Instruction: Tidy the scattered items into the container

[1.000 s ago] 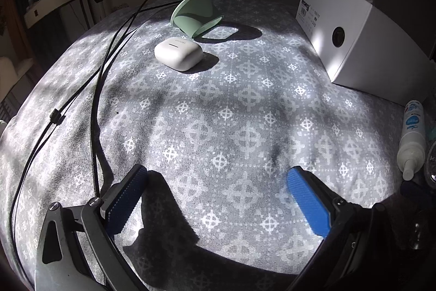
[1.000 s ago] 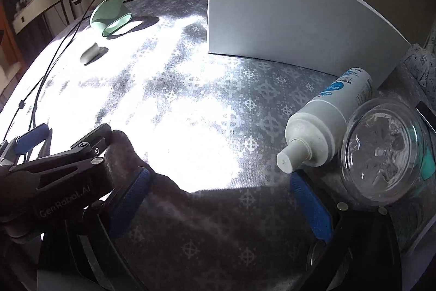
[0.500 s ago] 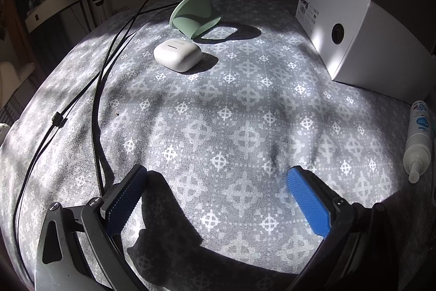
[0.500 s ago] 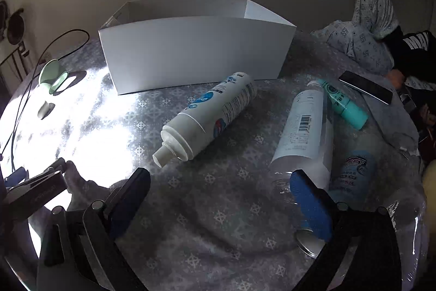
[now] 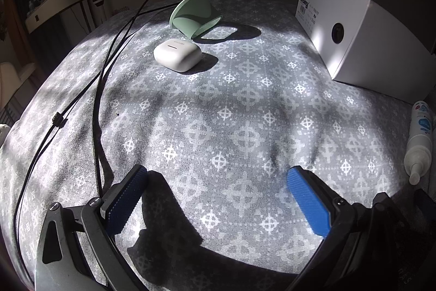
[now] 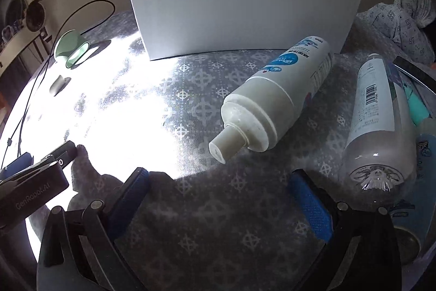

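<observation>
Here I hold both tools low over the grey patterned cover [image 5: 231,111], nothing gripped. Right gripper [image 6: 218,192]: jaws spread wide and empty, squared up on the nozzle end of the white foam bottle [image 6: 275,100], which lies on its side just ahead, so I judge it the first pick. The white box [image 6: 239,10] stands right behind it, a short carry. A clear bottle [image 6: 378,124] lies to the right. Left gripper [image 5: 215,192]: jaws also wide and empty, facing the white earbud case [image 5: 177,55] and the green cup [image 5: 194,14], both well ahead

Bare cloth [image 6: 207,209] before right gripper [image 6: 218,198]; foam bottle [image 6: 275,100] ahead.
</observation>
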`<action>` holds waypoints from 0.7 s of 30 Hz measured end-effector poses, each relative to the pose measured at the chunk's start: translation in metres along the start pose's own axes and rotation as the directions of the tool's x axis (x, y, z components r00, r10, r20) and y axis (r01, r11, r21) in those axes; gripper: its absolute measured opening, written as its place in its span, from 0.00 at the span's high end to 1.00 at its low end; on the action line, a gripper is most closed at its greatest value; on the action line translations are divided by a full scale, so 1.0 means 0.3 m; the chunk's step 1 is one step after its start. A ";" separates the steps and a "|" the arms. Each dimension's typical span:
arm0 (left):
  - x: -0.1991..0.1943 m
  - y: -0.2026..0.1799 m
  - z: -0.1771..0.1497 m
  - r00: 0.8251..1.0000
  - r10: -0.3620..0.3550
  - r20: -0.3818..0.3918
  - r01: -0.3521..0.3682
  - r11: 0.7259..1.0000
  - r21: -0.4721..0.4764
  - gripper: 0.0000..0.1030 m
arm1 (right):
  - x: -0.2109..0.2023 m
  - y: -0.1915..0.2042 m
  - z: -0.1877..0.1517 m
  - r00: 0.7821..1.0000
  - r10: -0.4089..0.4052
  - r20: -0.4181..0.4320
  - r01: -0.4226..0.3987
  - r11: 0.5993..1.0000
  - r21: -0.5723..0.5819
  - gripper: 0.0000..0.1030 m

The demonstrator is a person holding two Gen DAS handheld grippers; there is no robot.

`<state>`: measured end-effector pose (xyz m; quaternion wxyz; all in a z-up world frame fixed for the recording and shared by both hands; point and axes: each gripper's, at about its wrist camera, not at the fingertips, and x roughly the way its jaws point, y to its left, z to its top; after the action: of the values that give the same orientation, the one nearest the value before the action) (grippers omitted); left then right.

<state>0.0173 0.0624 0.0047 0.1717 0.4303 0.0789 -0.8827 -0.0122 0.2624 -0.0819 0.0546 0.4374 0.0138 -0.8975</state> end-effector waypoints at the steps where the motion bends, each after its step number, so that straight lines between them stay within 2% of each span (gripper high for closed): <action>1: -0.001 0.001 0.000 1.000 0.000 -0.001 0.000 1.000 0.000 0.00 | 0.001 0.002 -0.001 1.000 0.000 0.005 0.000 1.000 -0.001 0.00; 21: -0.002 0.002 0.000 1.000 0.000 0.000 0.000 1.000 0.000 0.00 | 0.012 0.014 0.014 1.000 0.000 -0.001 0.000 1.000 -0.001 0.00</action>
<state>0.0179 0.0621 0.0051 0.1718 0.4302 0.0790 -0.8827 -0.0172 0.2577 -0.0821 0.0550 0.4377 0.0143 -0.8973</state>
